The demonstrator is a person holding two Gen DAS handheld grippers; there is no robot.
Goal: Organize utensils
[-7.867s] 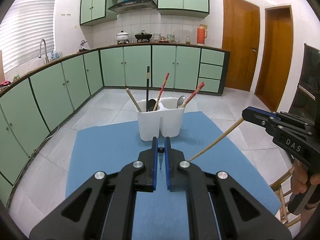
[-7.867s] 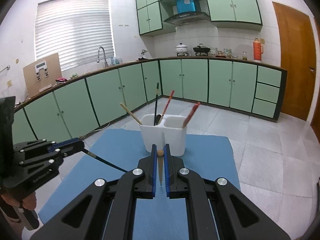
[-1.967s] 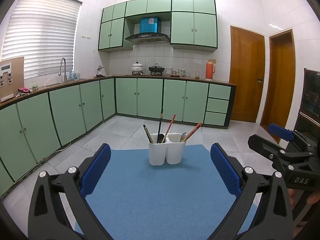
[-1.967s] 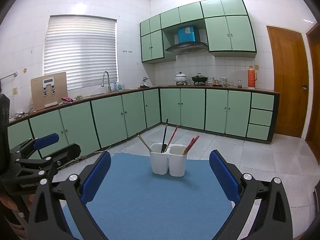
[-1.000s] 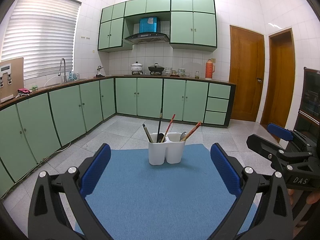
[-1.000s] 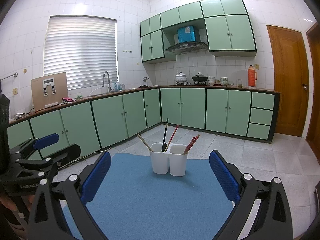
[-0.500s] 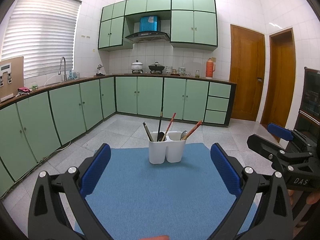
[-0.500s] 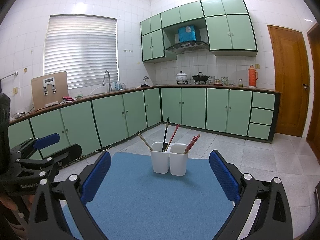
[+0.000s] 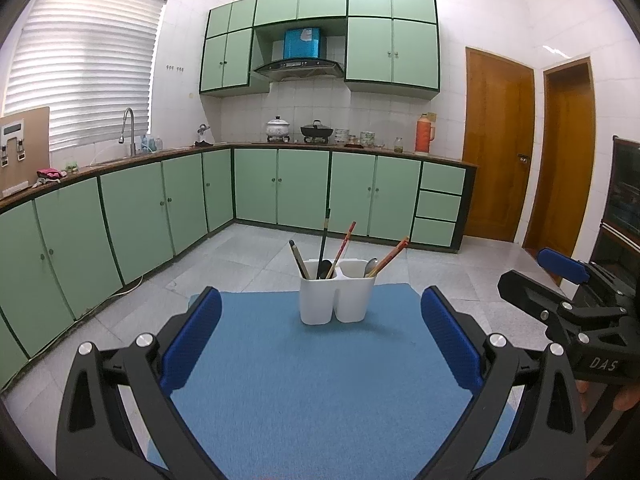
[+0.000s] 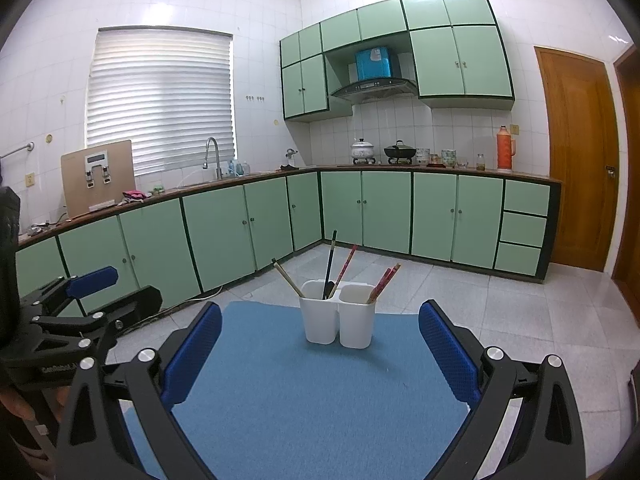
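A white two-compartment utensil holder (image 9: 337, 295) stands at the far end of a blue mat (image 9: 320, 380); it also shows in the right wrist view (image 10: 339, 314). Its left compartment holds a black ladle (image 9: 323, 246), a wooden chopstick (image 9: 298, 258) and a red chopstick (image 9: 345, 242). Its right compartment holds a metal spoon (image 9: 371, 266) and red chopsticks (image 9: 394, 254). My left gripper (image 9: 320, 340) is wide open and empty, well short of the holder. My right gripper (image 10: 320, 344) is wide open and empty, also well short of it.
The mat (image 10: 312, 392) lies on a table over a grey tiled floor. Green cabinets (image 9: 160, 208) run along the left and back walls. Wooden doors (image 9: 498, 148) are at the right. Each gripper shows at the edge of the other's view.
Eight seconds ago both grippers were shut on a utensil near the holder. Now both are open, empty and pulled back. Over the last second nothing has visibly moved.
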